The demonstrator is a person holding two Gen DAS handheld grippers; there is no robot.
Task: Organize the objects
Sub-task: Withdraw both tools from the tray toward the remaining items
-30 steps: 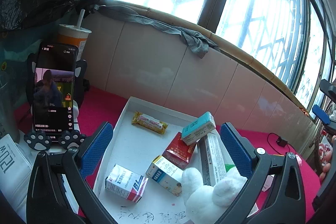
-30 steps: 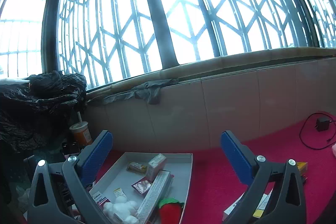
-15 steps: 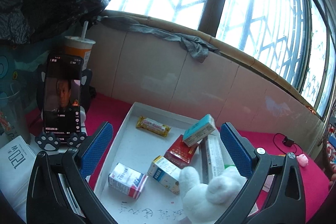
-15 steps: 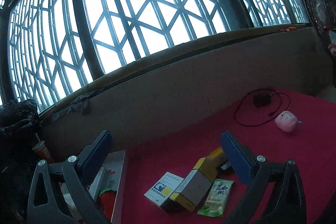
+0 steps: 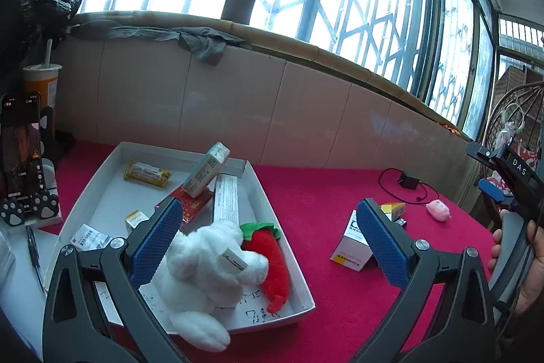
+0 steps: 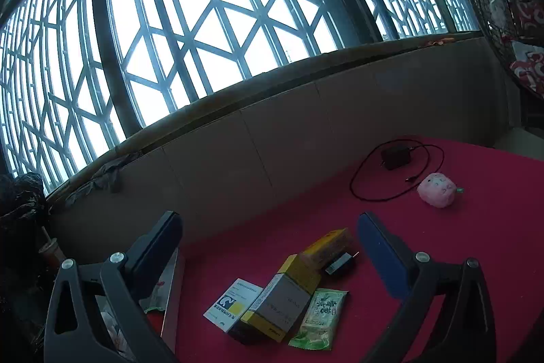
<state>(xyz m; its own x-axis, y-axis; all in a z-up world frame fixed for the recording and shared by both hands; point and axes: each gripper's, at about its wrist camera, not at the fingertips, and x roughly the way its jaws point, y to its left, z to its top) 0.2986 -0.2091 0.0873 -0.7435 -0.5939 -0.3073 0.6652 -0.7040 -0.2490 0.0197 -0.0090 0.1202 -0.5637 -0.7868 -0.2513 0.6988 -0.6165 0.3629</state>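
1. Shallow white cardboard tray [image 5: 102, 172] sits on the red cloth-covered surface [image 5: 323, 193]; it holds a white plush bear [image 5: 207, 264], a red plush chili [image 5: 268, 257] and several small boxes.
2. Loose on the surface to the tray's right, close together: a white-and-yellow medicine box [image 6: 233, 303], a yellow-ended carton [image 6: 282, 301] and a green snack packet [image 6: 321, 317].
3. A pink plush cube [image 6: 437, 189] lies well apart, near a black charger cable [image 6: 394, 159].
4. Your left hand-held gripper [image 5: 268, 244] hangs above the tray, jaws spread, empty.
5. Your right hand-held gripper [image 6: 270, 256] is spread wide over the loose boxes, holding nothing.
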